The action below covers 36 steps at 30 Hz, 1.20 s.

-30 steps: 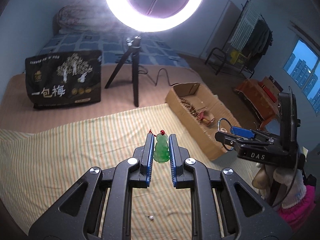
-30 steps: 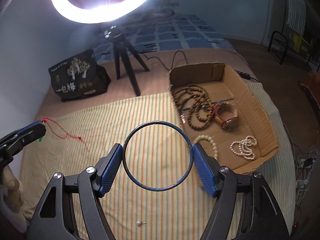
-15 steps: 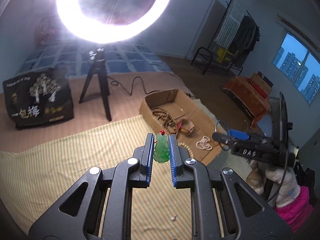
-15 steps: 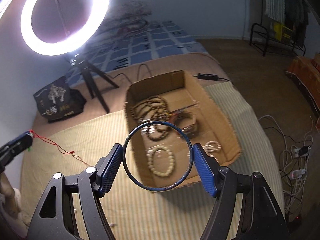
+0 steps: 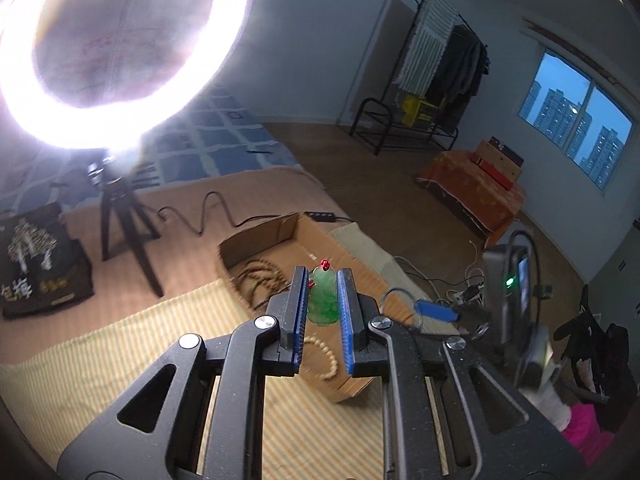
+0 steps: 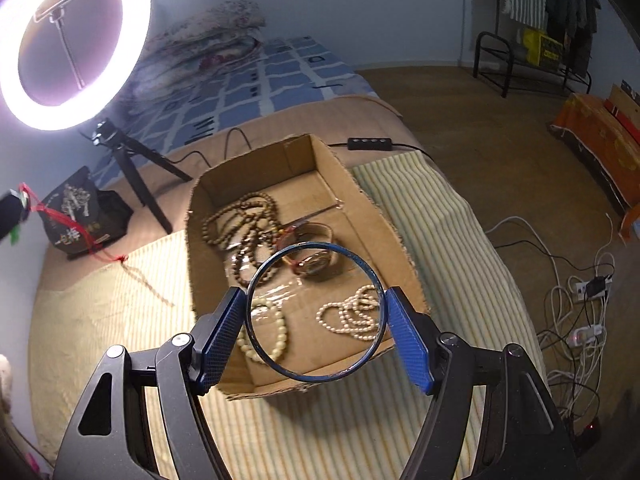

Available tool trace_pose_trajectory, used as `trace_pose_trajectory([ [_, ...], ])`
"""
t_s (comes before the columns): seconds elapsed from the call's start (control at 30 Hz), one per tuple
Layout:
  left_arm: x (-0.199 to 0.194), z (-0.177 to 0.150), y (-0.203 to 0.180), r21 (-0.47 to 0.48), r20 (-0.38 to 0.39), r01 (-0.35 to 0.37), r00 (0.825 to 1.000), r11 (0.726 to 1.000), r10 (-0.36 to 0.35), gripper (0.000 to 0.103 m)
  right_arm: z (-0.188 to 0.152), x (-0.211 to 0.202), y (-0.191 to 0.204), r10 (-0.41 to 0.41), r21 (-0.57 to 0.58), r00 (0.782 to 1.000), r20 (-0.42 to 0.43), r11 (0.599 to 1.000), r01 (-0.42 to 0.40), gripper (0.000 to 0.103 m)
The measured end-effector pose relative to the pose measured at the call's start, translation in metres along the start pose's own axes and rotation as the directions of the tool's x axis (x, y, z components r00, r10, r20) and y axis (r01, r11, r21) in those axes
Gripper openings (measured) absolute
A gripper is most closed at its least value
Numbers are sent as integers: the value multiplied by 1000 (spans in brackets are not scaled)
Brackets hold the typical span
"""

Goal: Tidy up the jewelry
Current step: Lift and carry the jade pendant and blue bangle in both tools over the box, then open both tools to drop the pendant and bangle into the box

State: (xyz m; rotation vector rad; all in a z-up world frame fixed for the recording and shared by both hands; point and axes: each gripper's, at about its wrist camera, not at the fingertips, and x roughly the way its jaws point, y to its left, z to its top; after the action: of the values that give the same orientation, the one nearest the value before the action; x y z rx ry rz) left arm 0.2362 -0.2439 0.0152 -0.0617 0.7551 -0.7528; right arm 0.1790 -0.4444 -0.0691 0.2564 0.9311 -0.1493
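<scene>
Gripping a green gourd pendant [image 5: 322, 298] between nearly closed blue fingers [image 5: 299, 312], the left gripper [image 5: 322, 312] is hovering over the near end of the cardboard box [image 6: 372, 216] on the striped bed cover [image 6: 424, 208]; its red cord [image 6: 70, 226] is trailing down. The right gripper [image 6: 316, 322] is holding a dark blue bangle [image 6: 316, 378], fingers spread wide against its rim, above the box's pearl strand [image 6: 352, 314] and cream bead bracelet [image 6: 280, 336]. Brown bead strings [image 6: 240, 224] are lying farther in.
</scene>
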Motion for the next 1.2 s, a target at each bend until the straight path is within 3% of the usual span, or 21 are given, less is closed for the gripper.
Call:
trace_pose_trajectory([
  [0.2,24,9,-10,-6,-18,16,1000,1000,-16,13,1,9,-13,-7,29,1000,-15,1000,7,71],
  [0.73,103,-7,17,-83,-126,-2,992,997,-9,13,0,36,-24,-35,52,997,-65,998,39,71],
  [1.2,126,-22,28,-62,-185,-53,982,997,40,13,-3,49,-15,-96,-7,992,-83,995,96,71],
])
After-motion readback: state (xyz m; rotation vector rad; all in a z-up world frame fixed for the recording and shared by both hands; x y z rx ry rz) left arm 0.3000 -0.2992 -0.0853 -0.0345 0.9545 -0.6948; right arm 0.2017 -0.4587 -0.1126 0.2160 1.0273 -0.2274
